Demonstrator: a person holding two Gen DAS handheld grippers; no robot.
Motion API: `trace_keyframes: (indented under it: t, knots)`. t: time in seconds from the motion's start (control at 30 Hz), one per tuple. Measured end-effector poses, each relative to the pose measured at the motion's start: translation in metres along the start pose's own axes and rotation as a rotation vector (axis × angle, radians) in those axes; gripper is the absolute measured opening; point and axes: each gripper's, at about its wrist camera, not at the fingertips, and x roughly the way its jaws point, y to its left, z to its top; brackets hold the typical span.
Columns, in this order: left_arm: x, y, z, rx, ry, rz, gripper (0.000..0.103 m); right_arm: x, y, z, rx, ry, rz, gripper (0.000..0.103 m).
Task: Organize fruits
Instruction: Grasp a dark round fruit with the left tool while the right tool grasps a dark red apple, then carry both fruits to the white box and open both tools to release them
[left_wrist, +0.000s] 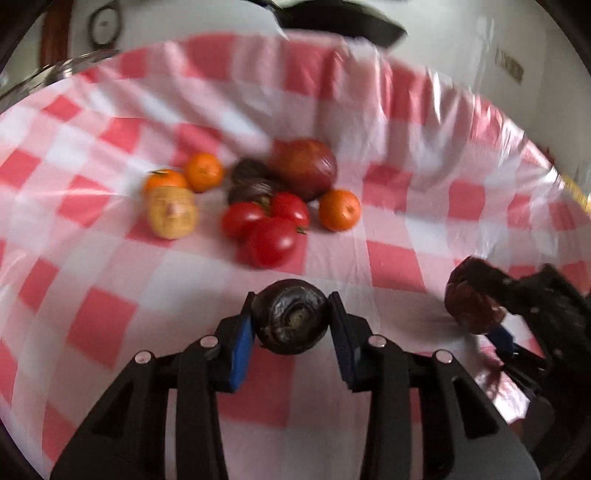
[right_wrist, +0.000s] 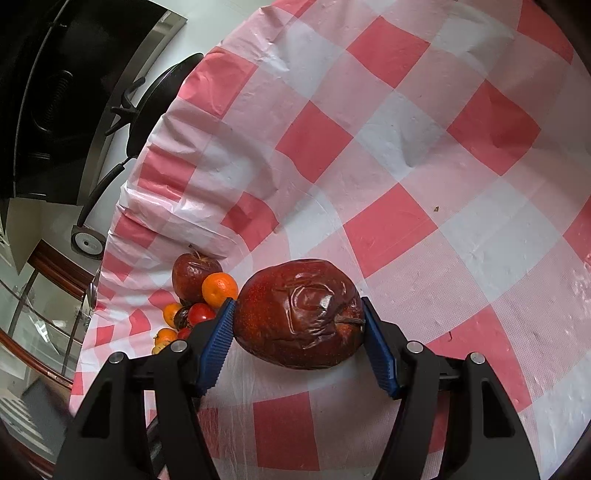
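Observation:
My left gripper (left_wrist: 291, 308) is shut on a dark, round, wrinkled fruit (left_wrist: 291, 323), held just above the checked cloth. Beyond it lies a pile: three tomatoes (left_wrist: 271, 225), three oranges (left_wrist: 339, 209), a red apple (left_wrist: 303, 168), two more dark fruits (left_wrist: 251, 184) and a pale yellow fruit (left_wrist: 171, 216). My right gripper (right_wrist: 299, 308) is shut on a shrivelled red apple (right_wrist: 299, 314), low over the cloth. That apple (left_wrist: 467, 306) also shows at the right of the left wrist view. From the right wrist, the pile's apple (right_wrist: 192, 273) and an orange (right_wrist: 219, 290) lie to the left.
A red-and-white checked tablecloth (right_wrist: 406, 147) covers the table, wrinkled along its far edge. A black pan (right_wrist: 162, 96) with a handle sits just past that edge, also seen as a black pan (left_wrist: 343, 22) from the left wrist. A glass rim (left_wrist: 55, 70) shows at the upper left.

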Motion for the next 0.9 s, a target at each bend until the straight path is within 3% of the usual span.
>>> trace_keyframes:
  t: [0.17,0.53,0.9]
  knots:
    - [-0.031,0.022,-0.012,-0.044,-0.048,0.003,0.038,0.001,0.002,-0.001,-0.006,0.001,-0.003,0.065]
    - [-0.063,0.063,-0.037,-0.102,-0.043,0.036,0.038,0.001,0.004,-0.002,-0.017,-0.009,-0.031,0.065]
    - [-0.124,0.093,-0.08,-0.077,-0.049,0.073,0.038,0.001,0.005,-0.001,-0.029,-0.002,-0.05,0.065]
